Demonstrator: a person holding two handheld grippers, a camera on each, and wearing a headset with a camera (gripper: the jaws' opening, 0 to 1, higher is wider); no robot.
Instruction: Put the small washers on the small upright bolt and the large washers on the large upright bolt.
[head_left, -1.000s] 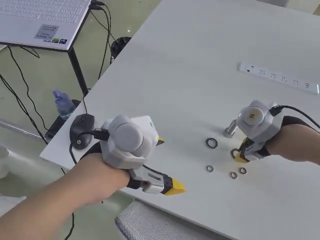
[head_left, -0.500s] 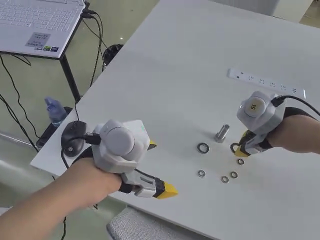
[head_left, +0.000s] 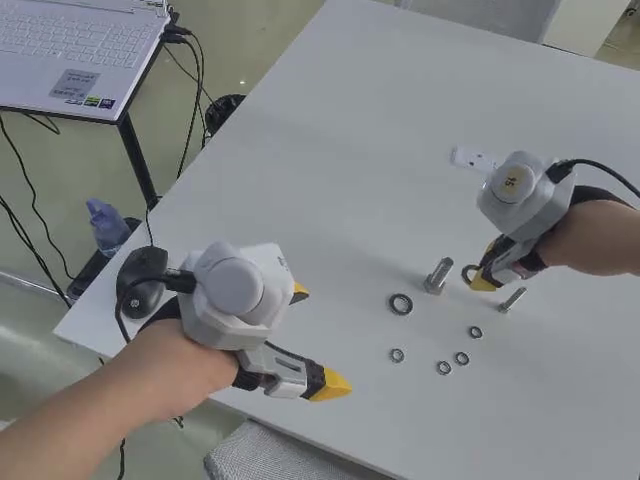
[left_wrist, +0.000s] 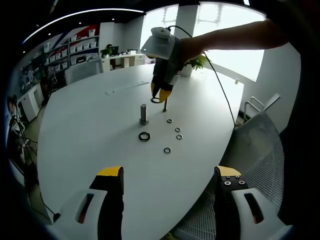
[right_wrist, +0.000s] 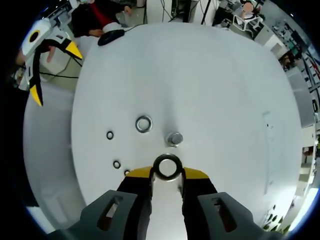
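Observation:
My right gripper (head_left: 484, 277) is shut on a large washer (head_left: 470, 272), held in the air just right of the large upright bolt (head_left: 437, 275). In the right gripper view that washer (right_wrist: 167, 167) sits between the yellow tips, just short of the bolt's top (right_wrist: 174, 139). The small bolt (head_left: 512, 299) stands to the right of the gripper. Another large washer (head_left: 401, 304) lies flat in front of the large bolt. Several small washers (head_left: 443, 368) are scattered nearer the table edge. My left gripper (head_left: 315, 338) hangs open over the near edge, holding nothing.
A white power strip (head_left: 468, 158) lies behind the right gripper. Off the table's left side are a laptop (head_left: 70, 40), a black mouse (head_left: 140, 275) and a bottle (head_left: 105, 222) lower down. A mesh chair (left_wrist: 260, 145) stands by the table's near edge.
The right gripper has risen from the table with the large washer and moved up beside the large bolt's top. The small bolt has come out from behind it. The left gripper stayed put.

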